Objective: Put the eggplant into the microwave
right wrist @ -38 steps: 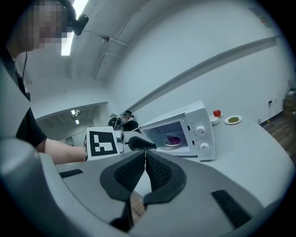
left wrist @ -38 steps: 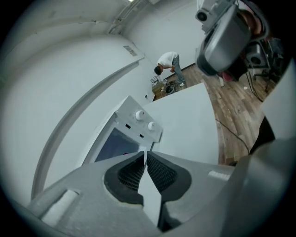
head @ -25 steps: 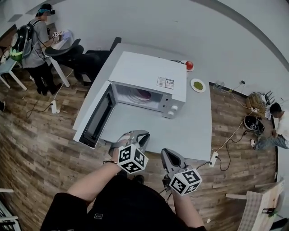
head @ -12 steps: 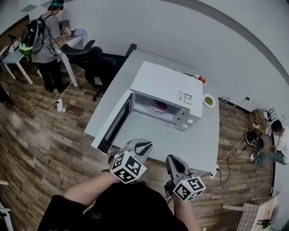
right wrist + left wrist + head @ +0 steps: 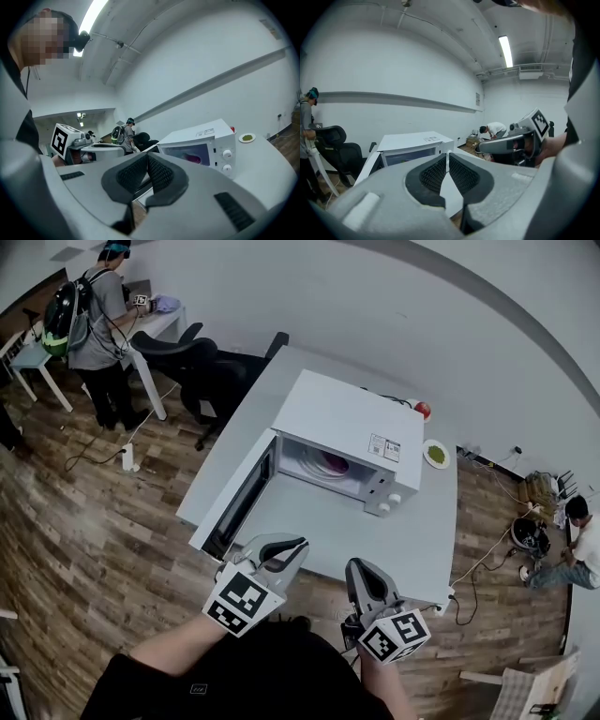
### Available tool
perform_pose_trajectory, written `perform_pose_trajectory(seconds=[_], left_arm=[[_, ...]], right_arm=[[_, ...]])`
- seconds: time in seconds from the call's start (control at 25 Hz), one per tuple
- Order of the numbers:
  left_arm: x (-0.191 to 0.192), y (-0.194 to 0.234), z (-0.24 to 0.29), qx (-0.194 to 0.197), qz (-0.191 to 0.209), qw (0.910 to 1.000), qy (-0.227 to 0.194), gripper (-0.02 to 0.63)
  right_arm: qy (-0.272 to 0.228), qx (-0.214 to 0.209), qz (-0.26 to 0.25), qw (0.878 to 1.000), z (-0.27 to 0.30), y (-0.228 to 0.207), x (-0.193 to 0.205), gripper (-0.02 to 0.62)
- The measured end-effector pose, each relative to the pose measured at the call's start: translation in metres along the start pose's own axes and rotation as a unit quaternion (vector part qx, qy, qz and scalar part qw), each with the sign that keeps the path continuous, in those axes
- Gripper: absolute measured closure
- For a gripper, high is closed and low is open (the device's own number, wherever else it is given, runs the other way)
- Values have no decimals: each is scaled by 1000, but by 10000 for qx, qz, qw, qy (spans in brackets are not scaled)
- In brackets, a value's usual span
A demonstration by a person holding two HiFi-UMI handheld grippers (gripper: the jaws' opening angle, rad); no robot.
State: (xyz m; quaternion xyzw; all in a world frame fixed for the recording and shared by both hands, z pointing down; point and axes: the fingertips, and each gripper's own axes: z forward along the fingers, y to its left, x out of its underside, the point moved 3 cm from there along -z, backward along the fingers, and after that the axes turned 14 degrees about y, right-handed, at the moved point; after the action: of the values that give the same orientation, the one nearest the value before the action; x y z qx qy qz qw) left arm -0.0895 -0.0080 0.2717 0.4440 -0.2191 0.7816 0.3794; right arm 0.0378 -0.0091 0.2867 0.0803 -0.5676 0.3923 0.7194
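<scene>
A white microwave (image 5: 347,427) stands on the grey table (image 5: 412,540) with its door (image 5: 239,502) swung open to the left. A purple thing that looks like the eggplant (image 5: 333,463) lies inside on the turntable; it also shows as the eggplant (image 5: 192,157) through the cavity in the right gripper view. My left gripper (image 5: 281,549) is at the table's near edge, shut, with nothing between its pads. My right gripper (image 5: 361,570) is beside it, also shut and empty. Both point toward the microwave (image 5: 412,140), well short of it.
A red object (image 5: 423,410) and a small plate with something green (image 5: 436,455) sit at the table's far right. A black office chair (image 5: 202,367) stands behind the table. A person (image 5: 98,306) stands at the back left and another (image 5: 577,540) crouches at the right. Cables (image 5: 469,568) run along the floor.
Both grippers have risen and drawn back from the table's near edge. The left gripper has rolled, so its marker cube now sits lower left. The microwave stays open.
</scene>
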Motion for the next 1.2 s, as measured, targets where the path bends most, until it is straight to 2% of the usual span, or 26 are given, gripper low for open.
perform_pose_trajectory(seconds=[0.32, 0.72, 1.2], left_arm=[[-20, -11, -5, -168, -266, 9989, -352, 580], [-14, -10, -7, -254, -422, 9982, -332, 580], [-14, -15, -5, -180, -378, 9986, -336, 580]], right_arm=[[-48, -76, -252, 9996, -18, -8, -8, 581], [-41, 56, -387, 9992, -35, -18, -6, 581], [-24, 137, -524, 9985, -42, -20, -5, 581]])
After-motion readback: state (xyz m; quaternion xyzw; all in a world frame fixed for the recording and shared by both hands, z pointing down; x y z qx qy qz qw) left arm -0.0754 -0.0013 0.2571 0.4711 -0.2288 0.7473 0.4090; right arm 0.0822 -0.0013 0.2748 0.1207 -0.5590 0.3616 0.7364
